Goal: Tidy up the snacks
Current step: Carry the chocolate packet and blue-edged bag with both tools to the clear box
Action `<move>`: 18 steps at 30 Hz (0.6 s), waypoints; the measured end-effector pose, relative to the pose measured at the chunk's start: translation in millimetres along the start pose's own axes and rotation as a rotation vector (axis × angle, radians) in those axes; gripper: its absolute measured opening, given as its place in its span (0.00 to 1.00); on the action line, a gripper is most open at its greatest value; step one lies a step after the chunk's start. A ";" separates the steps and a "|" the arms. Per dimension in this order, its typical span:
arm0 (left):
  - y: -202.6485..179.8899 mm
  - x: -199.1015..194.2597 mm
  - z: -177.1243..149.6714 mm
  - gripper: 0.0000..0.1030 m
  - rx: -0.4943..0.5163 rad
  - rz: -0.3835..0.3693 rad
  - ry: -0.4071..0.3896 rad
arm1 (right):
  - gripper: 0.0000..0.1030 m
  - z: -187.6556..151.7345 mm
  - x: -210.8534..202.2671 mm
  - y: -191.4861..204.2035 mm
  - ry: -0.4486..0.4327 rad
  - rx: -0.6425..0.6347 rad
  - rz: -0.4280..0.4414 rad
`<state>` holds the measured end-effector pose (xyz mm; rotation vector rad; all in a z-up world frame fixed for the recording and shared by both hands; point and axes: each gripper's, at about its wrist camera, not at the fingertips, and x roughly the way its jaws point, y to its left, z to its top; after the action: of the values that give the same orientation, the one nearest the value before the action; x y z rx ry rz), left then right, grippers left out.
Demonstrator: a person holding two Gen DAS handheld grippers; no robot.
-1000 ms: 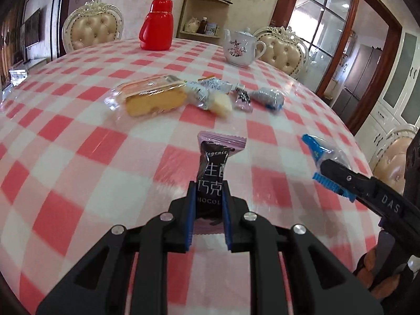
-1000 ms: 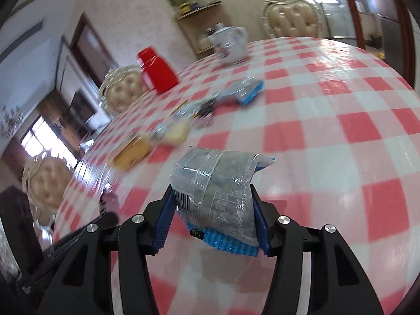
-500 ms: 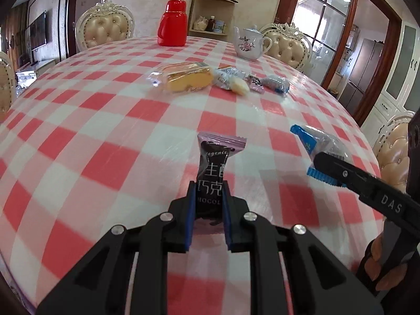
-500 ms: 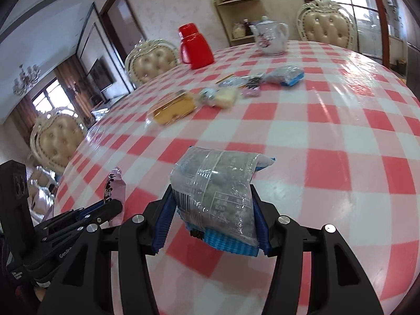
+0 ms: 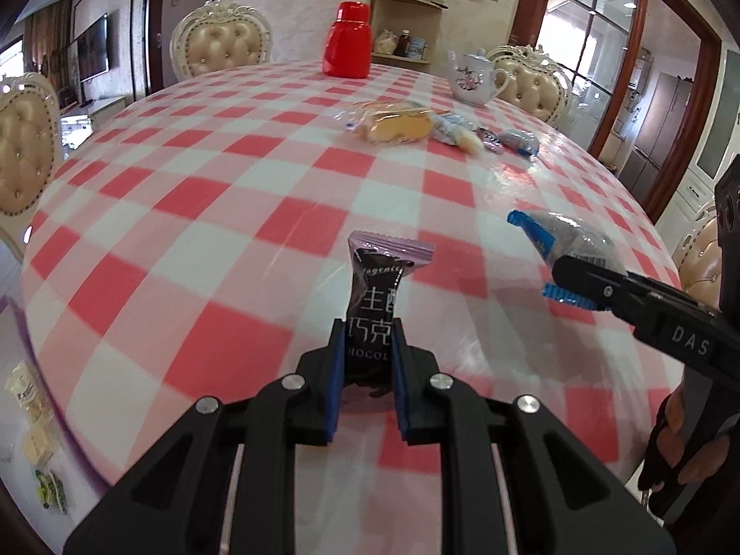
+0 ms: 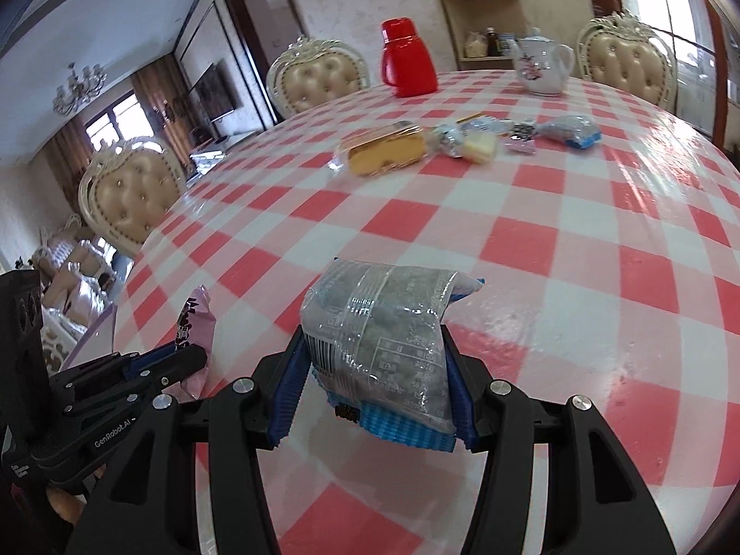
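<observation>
My left gripper (image 5: 368, 342) is shut on a dark chocolate packet with a purple end (image 5: 377, 305) and holds it above the near part of the checked table (image 5: 231, 231). My right gripper (image 6: 377, 365) is shut on a clear and blue snack packet (image 6: 384, 323); it also shows in the left wrist view (image 5: 569, 245), to the right of the chocolate. A row of snacks lies far across the table: a yellow cake in clear wrap (image 5: 393, 122), small wrapped sweets (image 5: 458, 136) and a blue packet (image 5: 520, 141).
A red jug (image 5: 348, 41) and a white teapot (image 5: 474, 78) stand at the far side. Padded chairs (image 5: 219, 44) ring the table. Below the table edge at lower left, more snack packets (image 5: 32, 421) lie in a container.
Both grippers have pulled back from the snack row with their packets still held; the row now looks farther away and the table's near left edge has come into view.
</observation>
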<state>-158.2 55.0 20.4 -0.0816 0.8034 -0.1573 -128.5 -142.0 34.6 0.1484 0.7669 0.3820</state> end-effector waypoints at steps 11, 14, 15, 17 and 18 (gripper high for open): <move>26.0 -23.0 -12.9 0.18 -0.025 0.026 -0.016 | 0.52 -3.4 2.5 36.0 0.018 -0.079 0.036; 29.2 -31.8 -12.9 0.18 -0.023 0.026 -0.027 | 0.52 -4.8 0.0 53.1 0.017 -0.117 0.061; 31.4 -34.9 -13.1 0.18 -0.025 0.027 -0.030 | 0.52 -5.3 -0.5 57.2 0.017 -0.126 0.066; 36.1 -40.4 -12.9 0.18 -0.030 0.034 -0.038 | 0.52 -6.8 -1.7 70.0 0.016 -0.154 0.079; 38.6 -43.4 -12.9 0.18 -0.032 0.038 -0.042 | 0.52 -7.3 -1.7 73.8 0.017 -0.161 0.084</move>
<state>-193.0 100.3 37.2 -0.0997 0.7652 -0.1065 -155.6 -74.8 50.2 0.0258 0.7450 0.5234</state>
